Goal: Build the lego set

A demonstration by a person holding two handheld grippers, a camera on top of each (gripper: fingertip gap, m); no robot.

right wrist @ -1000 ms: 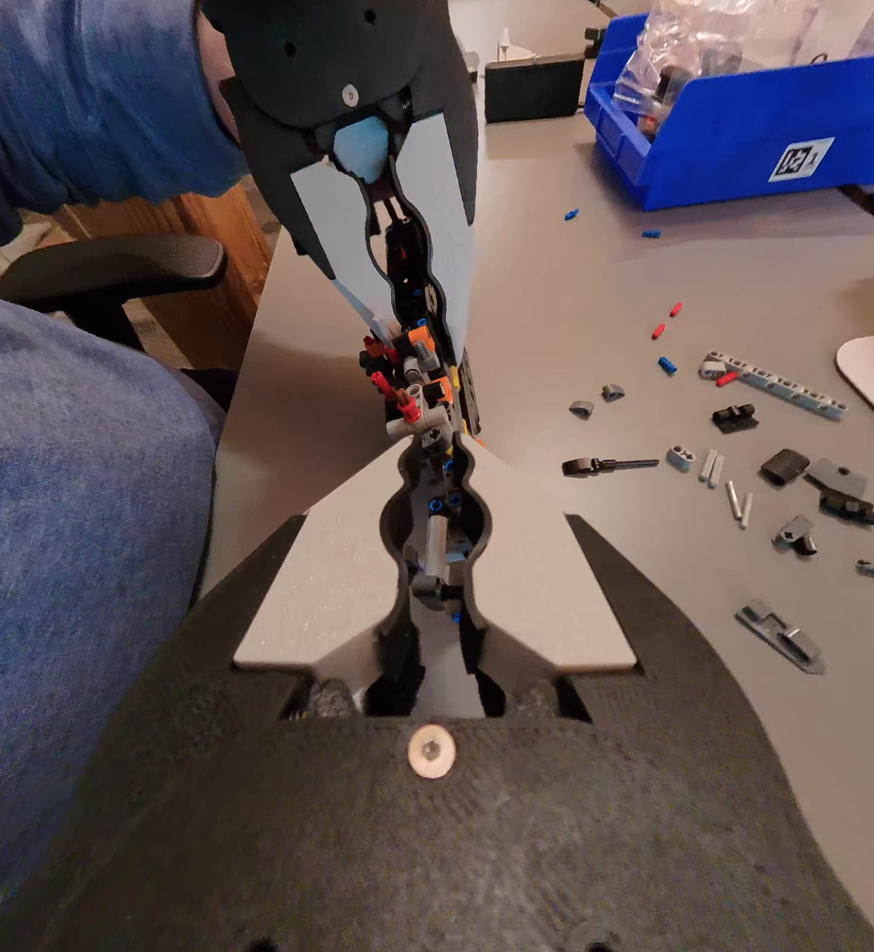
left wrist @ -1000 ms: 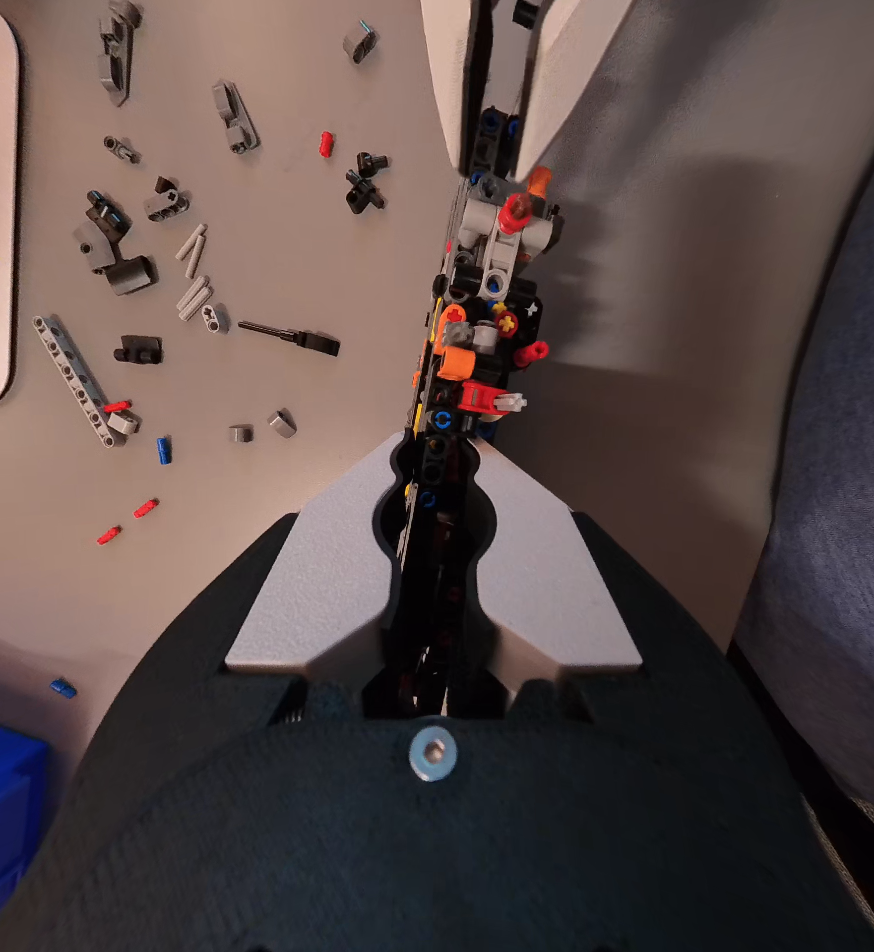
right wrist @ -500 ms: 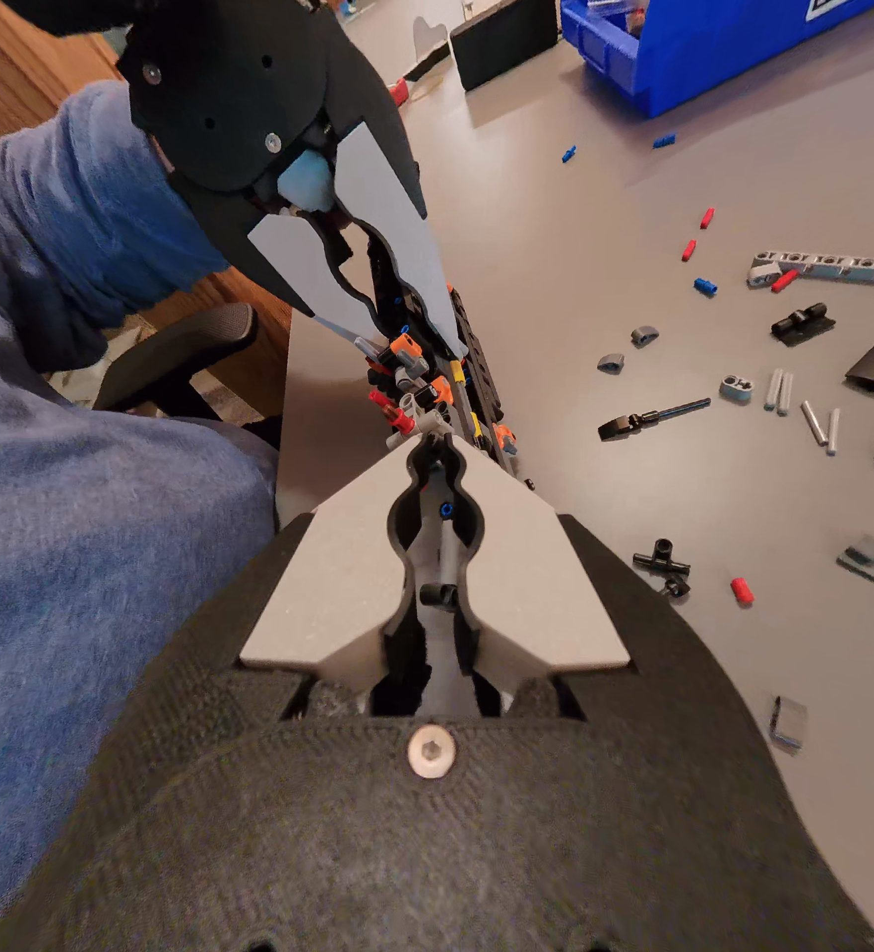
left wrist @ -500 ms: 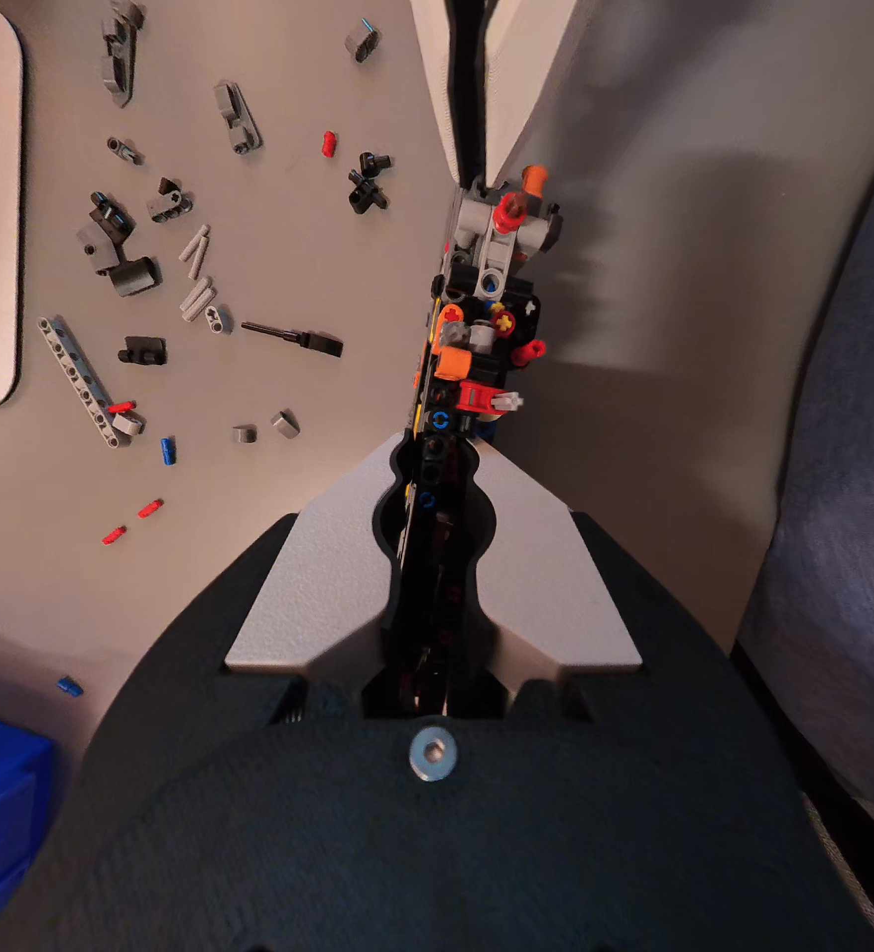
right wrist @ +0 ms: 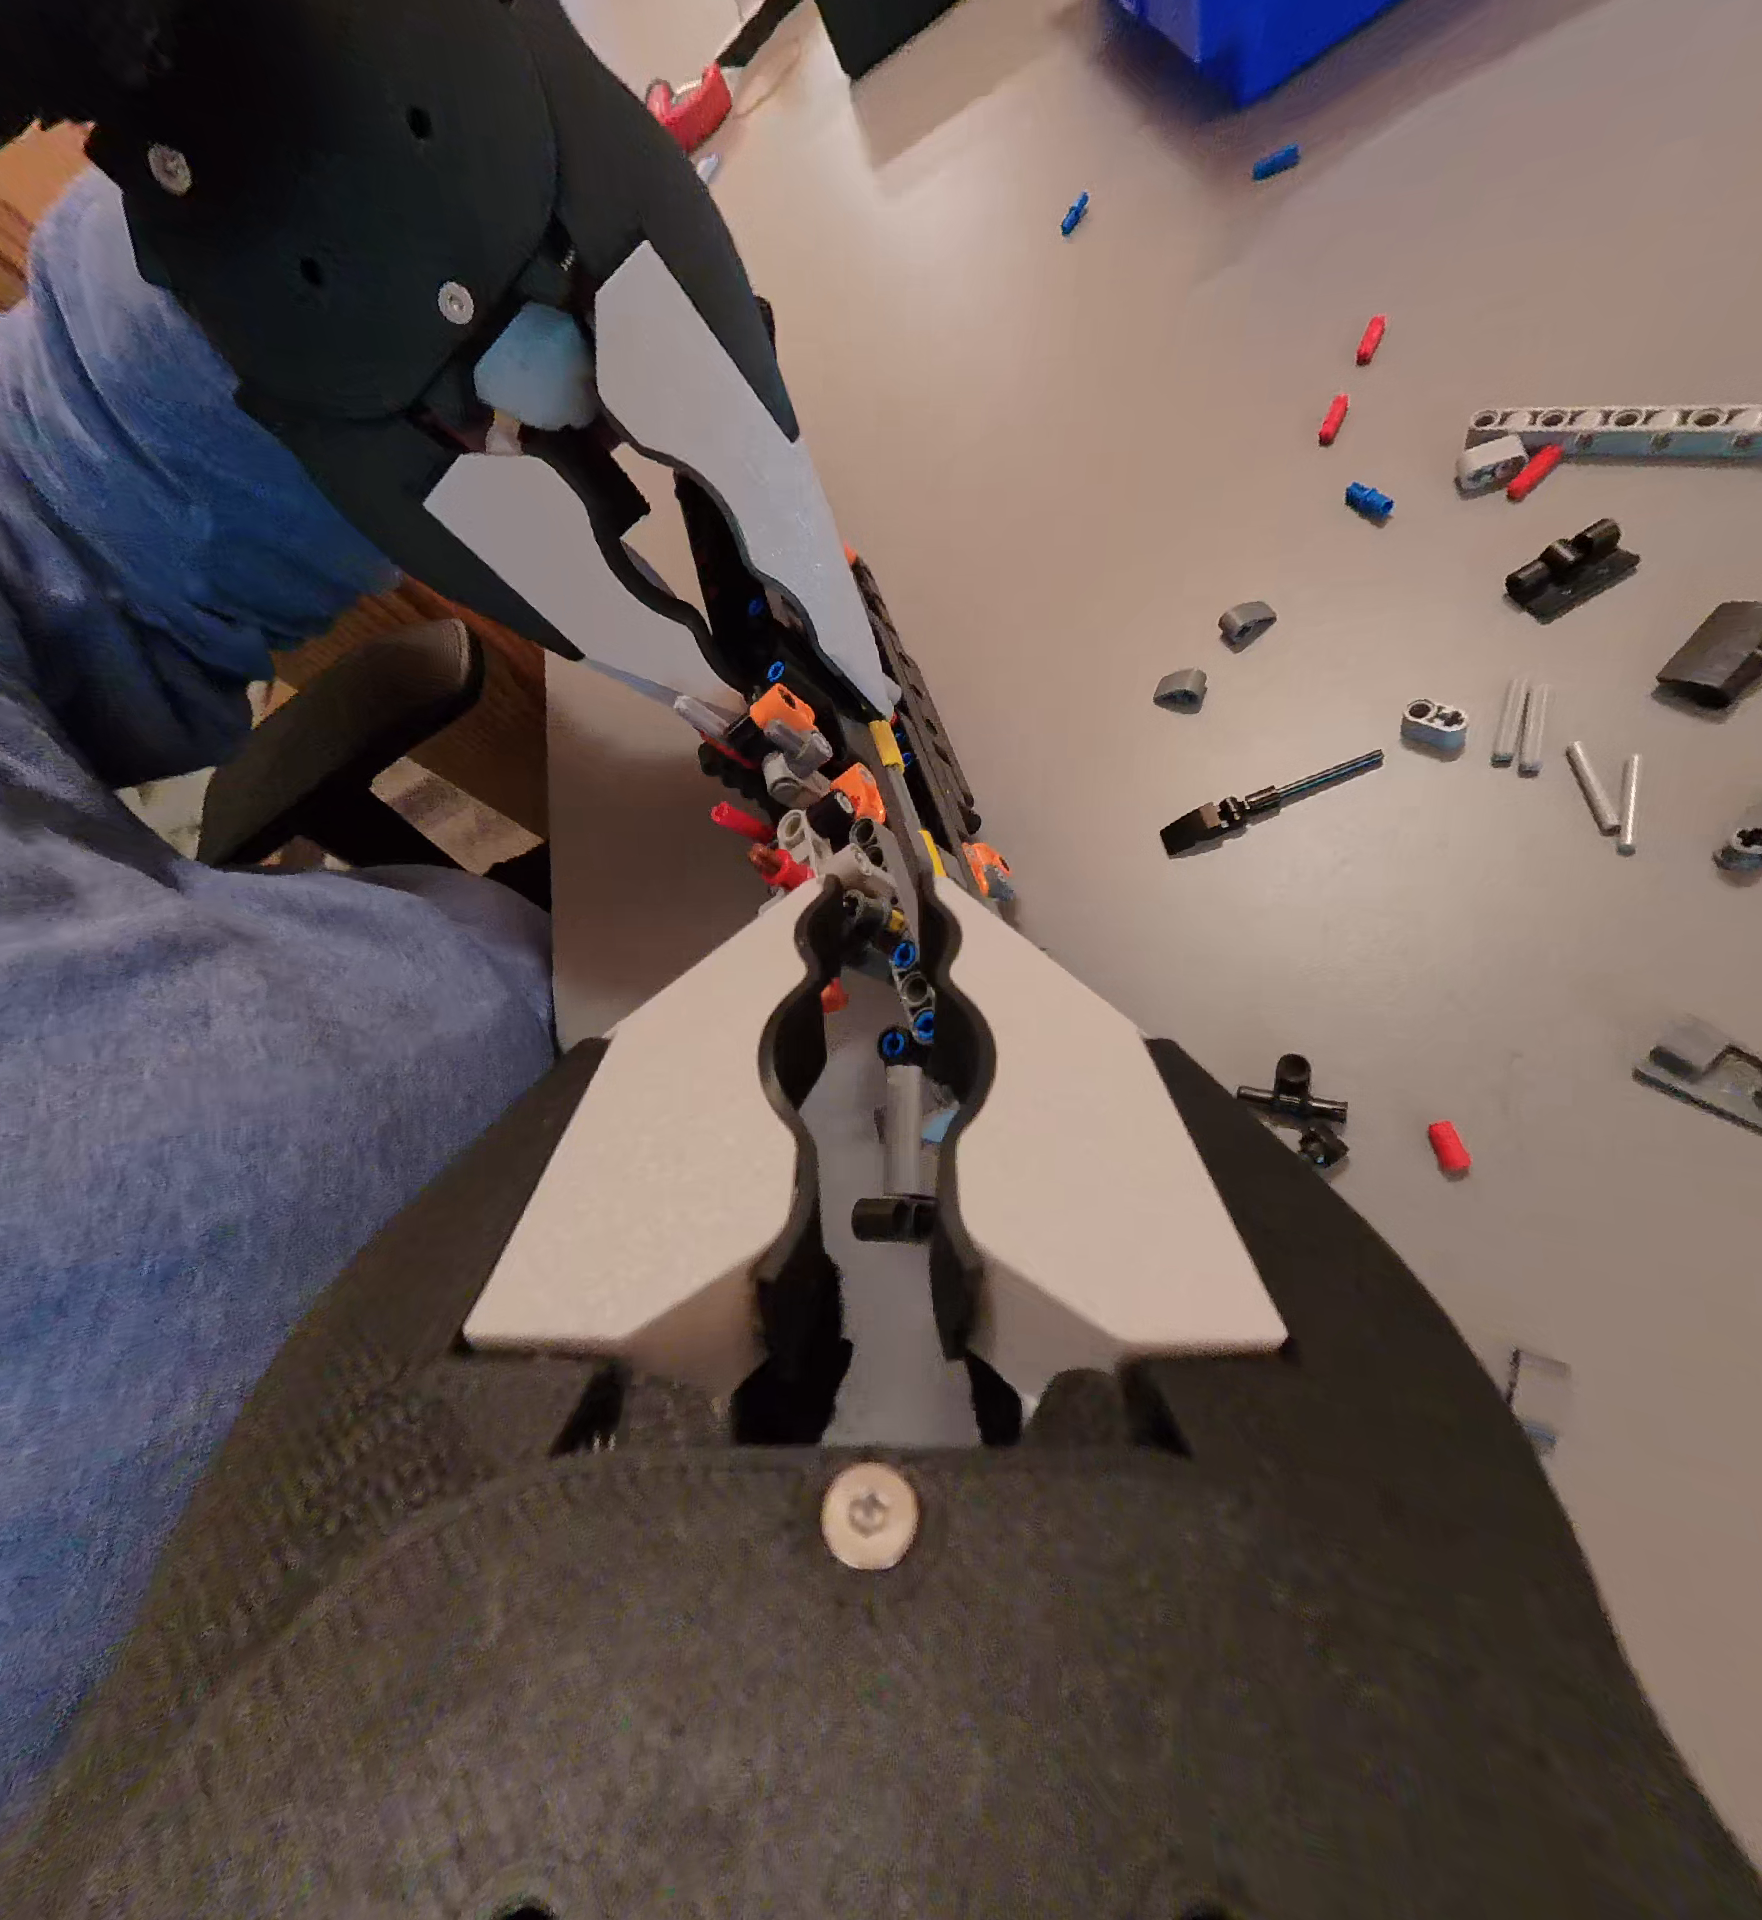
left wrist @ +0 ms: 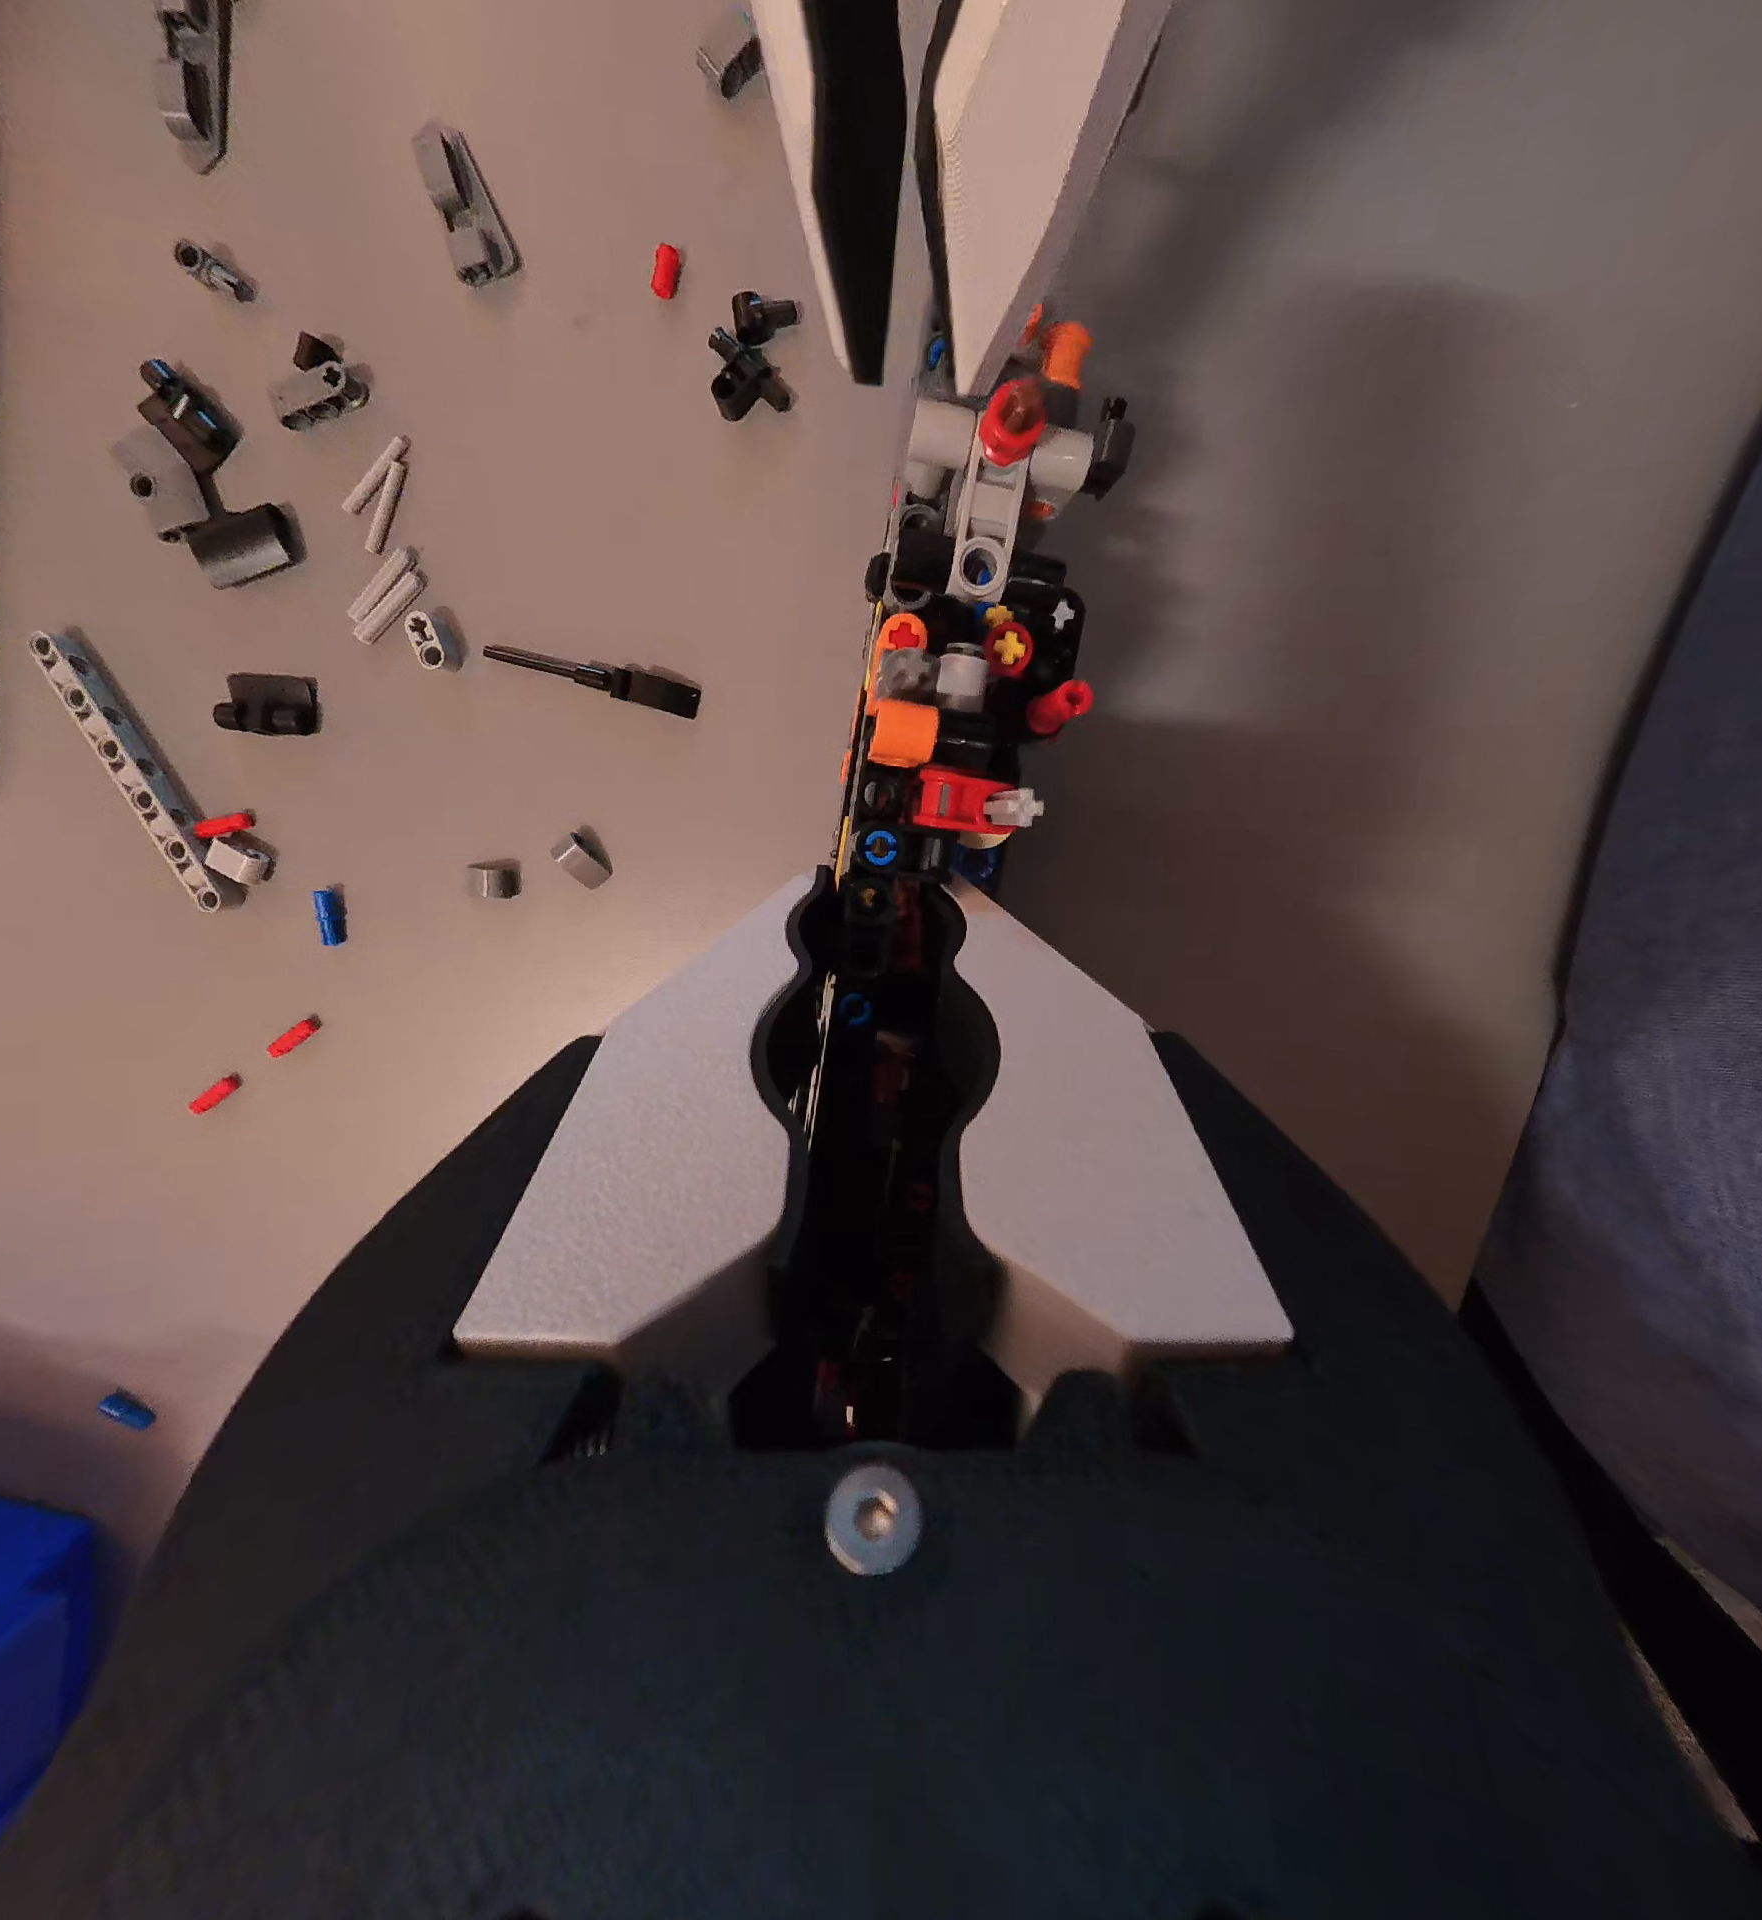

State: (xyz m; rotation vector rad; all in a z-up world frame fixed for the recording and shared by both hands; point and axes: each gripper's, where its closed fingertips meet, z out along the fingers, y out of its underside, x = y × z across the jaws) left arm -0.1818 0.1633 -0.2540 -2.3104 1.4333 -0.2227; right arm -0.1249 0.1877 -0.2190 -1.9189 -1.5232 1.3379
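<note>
The lego assembly (left wrist: 960,665) is a black beam carrying orange, red and grey parts, held in the air over the grey table (left wrist: 565,1039). My left gripper (left wrist: 882,894) is shut on its near end. My right gripper (left wrist: 918,364) comes in from the top with its tips closed on the far end by the grey liftarm. In the right wrist view, my right gripper (right wrist: 877,894) has the assembly (right wrist: 825,769) between its tips, with a grey axle and blue pins inside its jaws. The left gripper (right wrist: 794,696) grips it from the opposite side.
Loose parts lie on the table: a long grey beam (left wrist: 124,769) (right wrist: 1666,426), a black axle piece (left wrist: 596,681) (right wrist: 1261,805), and small red and blue pins. A blue bin (right wrist: 1241,42) stands at the back. A person's blue clothing (right wrist: 129,1039) and a chair armrest (right wrist: 337,727) are beside the table edge.
My right gripper has drawn back along the assembly toward its far end and tilted. The left gripper keeps its hold and has barely moved.
</note>
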